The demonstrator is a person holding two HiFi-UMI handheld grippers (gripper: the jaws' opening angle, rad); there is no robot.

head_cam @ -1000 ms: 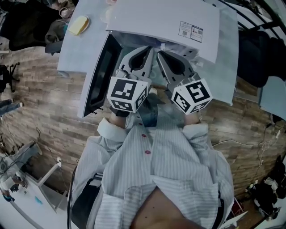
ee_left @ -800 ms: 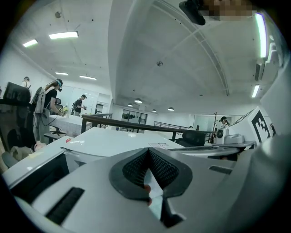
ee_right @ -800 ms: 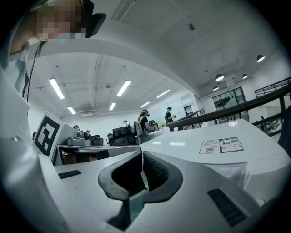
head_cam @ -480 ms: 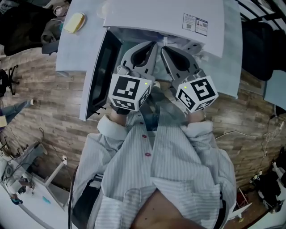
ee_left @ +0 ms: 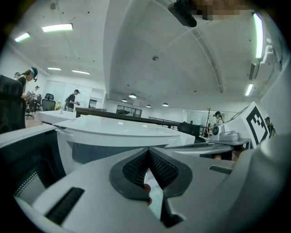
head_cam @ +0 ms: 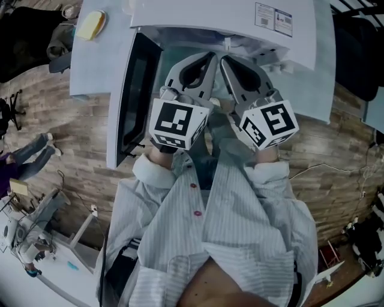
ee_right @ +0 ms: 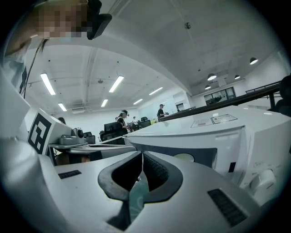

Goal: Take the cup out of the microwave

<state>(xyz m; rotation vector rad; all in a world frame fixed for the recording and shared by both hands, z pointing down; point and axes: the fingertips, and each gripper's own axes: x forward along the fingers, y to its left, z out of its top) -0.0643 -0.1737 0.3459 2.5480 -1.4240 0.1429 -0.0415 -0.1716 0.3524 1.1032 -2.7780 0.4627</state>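
Sleeves of a striped shirt fill the near field of the head view; each hand carries a gripper, and their marker cubes sit side by side. Left gripper: jaws fully closed, ribbed pads meeting at the tips, nothing identifiable gripped. A pale sliver shows in the gap behind the tips; cannot tell what it is. Right gripper: pads likewise together at the tips, with a similar greenish sliver behind them. Both grippers angle inward, tips close together at the mouth of the white microwave, whose door stands swung open to the left. Cup: pale rounded shape inside the dark cavity, apart from both grippers. Microwave sits on a pale table; a yellow block lies at its far left corner.
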